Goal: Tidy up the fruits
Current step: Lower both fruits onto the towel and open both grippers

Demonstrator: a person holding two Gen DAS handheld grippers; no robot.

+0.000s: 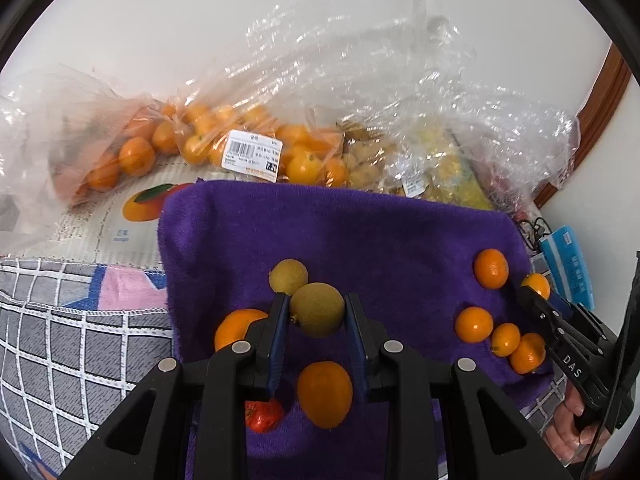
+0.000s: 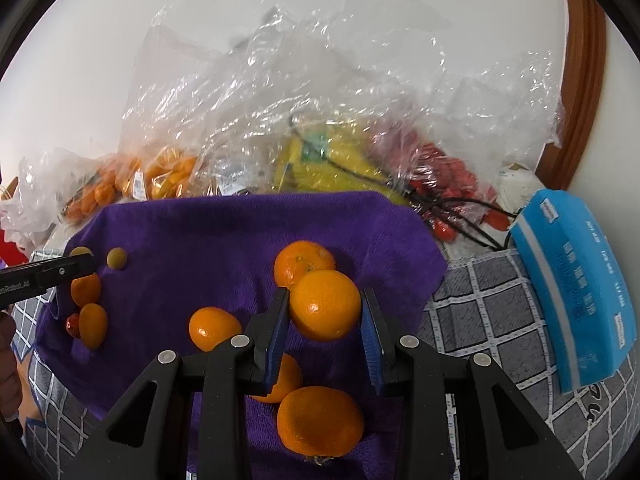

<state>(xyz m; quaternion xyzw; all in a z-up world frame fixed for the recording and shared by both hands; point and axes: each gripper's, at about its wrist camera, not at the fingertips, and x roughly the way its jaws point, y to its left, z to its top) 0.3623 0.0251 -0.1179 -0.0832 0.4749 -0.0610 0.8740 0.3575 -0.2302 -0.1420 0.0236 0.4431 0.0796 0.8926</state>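
Note:
A purple towel [image 1: 360,232] holds loose fruit. My left gripper [image 1: 317,312] is shut on a brown-green round fruit [image 1: 317,310] and holds it above the towel. A second such fruit [image 1: 288,276] lies just behind it; two oranges [image 1: 325,394] and a small red fruit [image 1: 264,416] lie below. My right gripper [image 2: 325,308] is shut on a tangerine [image 2: 325,304], with several other tangerines [image 2: 304,262] on the towel [image 2: 200,232] around and below it. The right gripper also shows at the right of the left wrist view [image 1: 534,290], beside a tangerine cluster [image 1: 474,324].
Clear plastic bags of tangerines [image 1: 192,140], yellow fruit [image 2: 320,168] and red fruit [image 2: 440,176] are heaped behind the towel against a white wall. A blue tissue pack [image 2: 576,300] lies at right on a grey checked cloth [image 2: 480,312]. A black cable [image 2: 452,216] runs near it.

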